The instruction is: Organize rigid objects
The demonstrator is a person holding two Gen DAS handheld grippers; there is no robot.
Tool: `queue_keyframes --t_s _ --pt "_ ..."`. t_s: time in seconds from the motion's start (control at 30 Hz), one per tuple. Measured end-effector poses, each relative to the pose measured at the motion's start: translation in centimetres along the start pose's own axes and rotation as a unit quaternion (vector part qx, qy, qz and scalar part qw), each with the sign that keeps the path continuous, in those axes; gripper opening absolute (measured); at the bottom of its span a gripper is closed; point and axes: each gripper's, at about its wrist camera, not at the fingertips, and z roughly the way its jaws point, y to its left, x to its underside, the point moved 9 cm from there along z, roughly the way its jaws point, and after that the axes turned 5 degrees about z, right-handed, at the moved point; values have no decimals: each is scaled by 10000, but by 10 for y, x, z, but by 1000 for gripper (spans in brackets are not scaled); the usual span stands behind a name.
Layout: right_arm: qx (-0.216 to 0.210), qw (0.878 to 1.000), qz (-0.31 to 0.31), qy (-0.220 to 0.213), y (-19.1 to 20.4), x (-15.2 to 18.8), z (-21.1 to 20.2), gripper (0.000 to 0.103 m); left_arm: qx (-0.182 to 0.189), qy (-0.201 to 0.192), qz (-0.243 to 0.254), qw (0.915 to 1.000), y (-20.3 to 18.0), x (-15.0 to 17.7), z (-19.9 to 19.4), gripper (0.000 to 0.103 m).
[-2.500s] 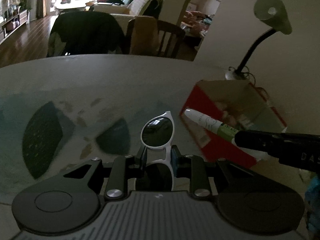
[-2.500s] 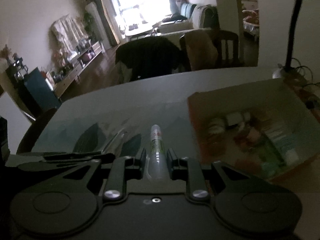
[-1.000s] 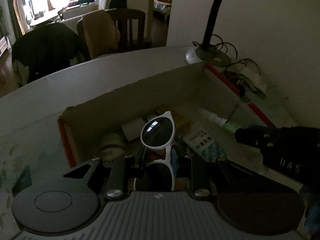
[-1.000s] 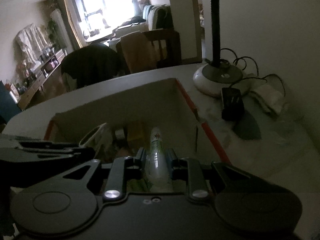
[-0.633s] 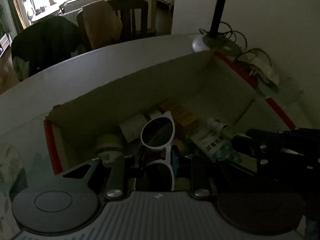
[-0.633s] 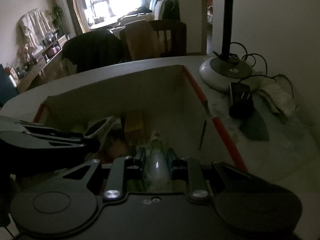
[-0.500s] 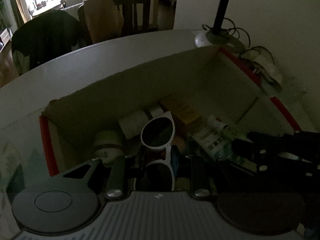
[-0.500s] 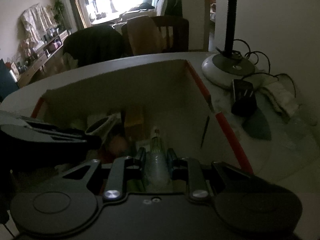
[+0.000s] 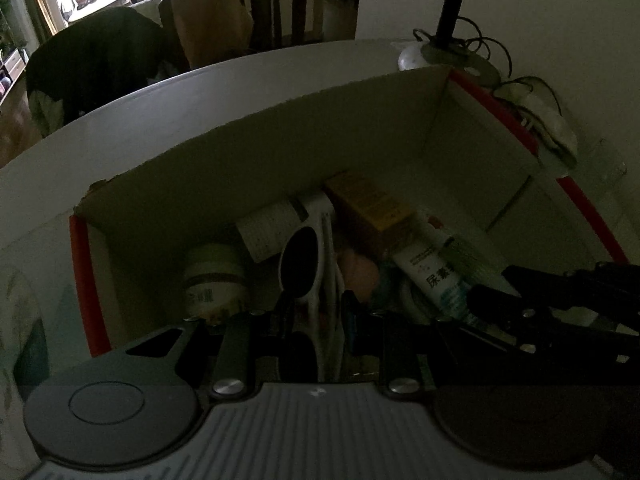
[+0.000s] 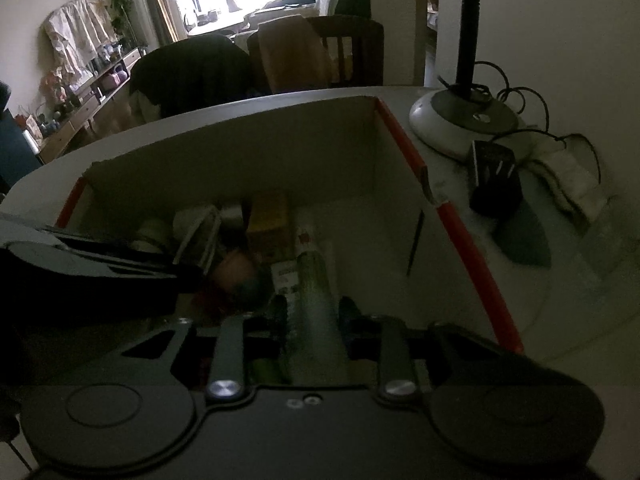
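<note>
The cardboard box (image 9: 280, 148) with red edges stands open on the pale counter (image 9: 224, 92), and both tools reach down into it. Inside the box lie a yellow carton (image 9: 370, 204), a white jar (image 9: 214, 276), a white cylinder with print (image 9: 270, 230) and a white tube with blue letters (image 9: 436, 272), close together on the bottom.

The left tool (image 9: 316, 312) is clenched on the white sunglasses (image 9: 306, 264); the frame is pinched between the fingers and one dark lens stands out in front of them, above the things in the box. The right tool (image 10: 314, 308) has a pale green tube (image 10: 316, 292) between its fingers. Its jaws have just been opening, and the tube lies low inside the box, near the right wall; I cannot tell if the pads touch it at this moment.

Beside the box, on the right, stands the round base of a lamp (image 10: 464, 122) with its black stem, and a black adapter (image 10: 494, 184) and a folded cloth (image 10: 572, 184) lie near it. Behind the counter are chairs (image 10: 348, 52), one with a dark coat (image 10: 192, 76) over it.
</note>
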Motion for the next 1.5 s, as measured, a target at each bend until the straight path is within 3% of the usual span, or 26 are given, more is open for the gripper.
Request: queue_keyframes --t_s 0.5,1.5 --pt "-171 9993 220 -247 4 -1 -28 51 170 -296 -194 9992 9 12 -27 25" --pt "-490 9921 230 -1130 73 27 -123 80 492 -1448 -53 9882 50 65 -150 27"
